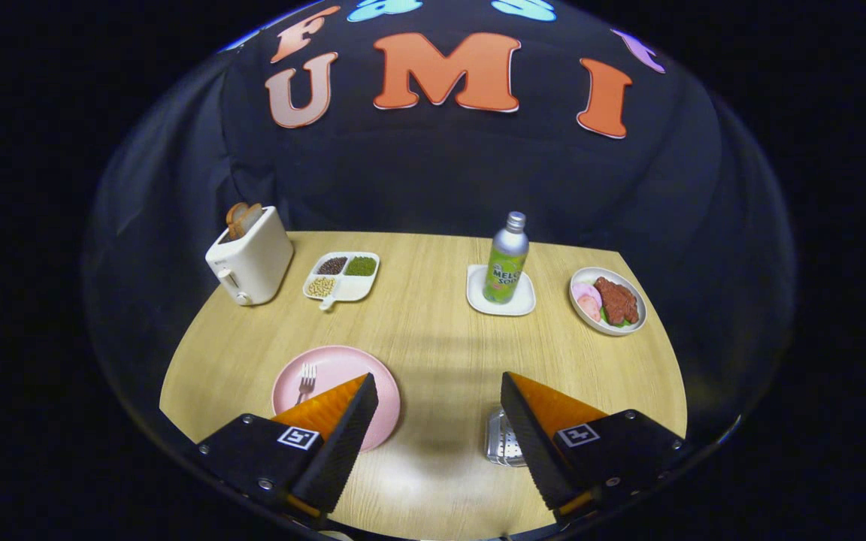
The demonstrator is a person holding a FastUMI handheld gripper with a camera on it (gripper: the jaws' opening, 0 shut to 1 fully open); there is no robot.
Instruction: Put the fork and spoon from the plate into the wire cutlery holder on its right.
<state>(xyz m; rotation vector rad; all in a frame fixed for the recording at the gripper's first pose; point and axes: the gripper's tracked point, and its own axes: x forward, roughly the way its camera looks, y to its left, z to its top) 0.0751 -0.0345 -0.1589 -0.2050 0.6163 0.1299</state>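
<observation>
The tool (433,421) hangs wide open above the counter (433,338), with nothing between its fingers but bare wood. That open lane runs straight ahead to the far edge. Under the left finger lies the plate (328,376) with a fork (306,382) on it, low and flat. Under the right finger sits the holder (501,443), partly hidden. Beyond, to the right of the lane, a tall bottle (507,259) stands on a small dish (501,300), a food plate (607,300) farther right. Left of the lane sit a divided tray (343,276) and a toaster (250,255), the tallest obstacle there.
</observation>
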